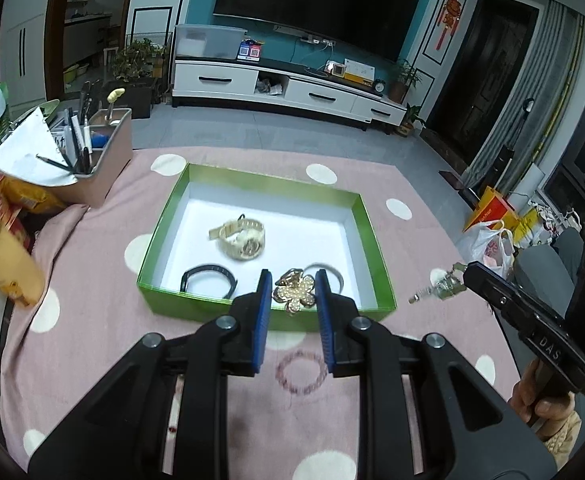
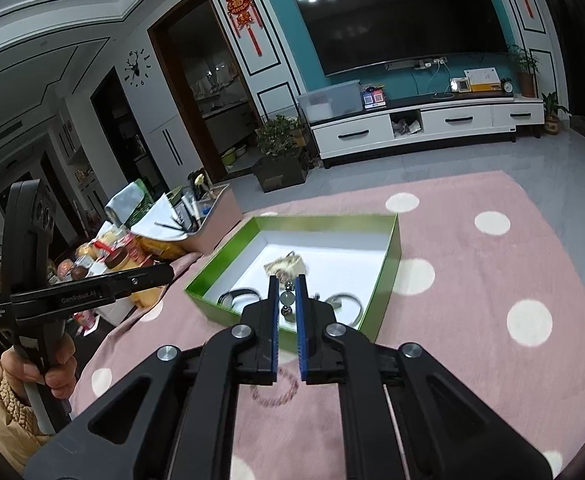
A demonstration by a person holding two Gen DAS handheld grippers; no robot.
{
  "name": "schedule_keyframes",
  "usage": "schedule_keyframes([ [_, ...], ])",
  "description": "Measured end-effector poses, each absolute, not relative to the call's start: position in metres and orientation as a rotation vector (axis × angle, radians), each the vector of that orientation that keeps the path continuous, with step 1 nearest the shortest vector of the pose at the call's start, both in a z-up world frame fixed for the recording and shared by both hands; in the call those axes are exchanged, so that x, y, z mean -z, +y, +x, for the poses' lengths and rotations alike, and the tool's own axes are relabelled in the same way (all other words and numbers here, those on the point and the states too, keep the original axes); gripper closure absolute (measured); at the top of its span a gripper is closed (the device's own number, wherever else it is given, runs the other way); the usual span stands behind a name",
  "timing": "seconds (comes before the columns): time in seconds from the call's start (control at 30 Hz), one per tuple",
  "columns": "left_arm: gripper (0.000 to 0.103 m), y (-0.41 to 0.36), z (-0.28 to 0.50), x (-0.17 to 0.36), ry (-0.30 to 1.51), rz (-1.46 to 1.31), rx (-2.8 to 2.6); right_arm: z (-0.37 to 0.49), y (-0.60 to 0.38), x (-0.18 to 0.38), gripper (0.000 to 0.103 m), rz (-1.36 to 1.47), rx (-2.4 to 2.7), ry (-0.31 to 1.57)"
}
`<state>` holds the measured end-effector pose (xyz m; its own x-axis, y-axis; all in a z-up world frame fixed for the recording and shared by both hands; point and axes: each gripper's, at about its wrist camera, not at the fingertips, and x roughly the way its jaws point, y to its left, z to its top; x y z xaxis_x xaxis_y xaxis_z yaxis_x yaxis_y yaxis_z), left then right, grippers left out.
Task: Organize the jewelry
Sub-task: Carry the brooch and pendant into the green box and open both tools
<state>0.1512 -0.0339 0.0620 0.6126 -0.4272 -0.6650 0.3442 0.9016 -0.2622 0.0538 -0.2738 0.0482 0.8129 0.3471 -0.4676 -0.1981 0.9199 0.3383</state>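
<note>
A green box [image 1: 368,224] with a white floor sits on the pink dotted cloth. It holds a gold watch [image 1: 242,240], a black bangle [image 1: 208,278] and a silver bangle [image 1: 334,272]. My left gripper [image 1: 293,290] is shut on a gold flower brooch [image 1: 295,291] over the box's near wall. My right gripper [image 2: 287,300] is shut on a beaded piece [image 2: 287,299] with dark and pale beads, just above the box's near edge [image 2: 208,300]. From the left wrist view the right gripper [image 1: 458,276] holds a dangling beaded piece [image 1: 438,286]. A pink bead bracelet [image 1: 302,374] lies on the cloth under the left gripper.
A beige organizer [image 1: 104,160] with pens stands at the far left. Snack packets [image 1: 20,196] and a yellow bottle [image 1: 8,260] lie beside it. Plastic bags [image 1: 488,244] sit at the right. The cloth edge [image 1: 252,152] faces a TV stand.
</note>
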Motion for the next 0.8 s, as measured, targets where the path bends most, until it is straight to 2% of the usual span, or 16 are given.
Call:
schedule_keyframes([
  [0.37, 0.081, -0.056, 0.211, -0.041, 0.910, -0.176, 0.472, 0.113, -0.272, -0.042, 0.096, 0.265, -0.273, 0.589],
  [0.7, 0.081, -0.079, 0.246, 0.002, 0.999, -0.146, 0.436, 0.163, -0.271, -0.014, 0.096, 0.247, -0.219, 0.663],
  [0.8, 0.081, -0.082, 0.252, 0.008, 1.006, -0.142, 0.429, 0.174, -0.275, -0.005, 0.093, 0.265, -0.205, 0.685],
])
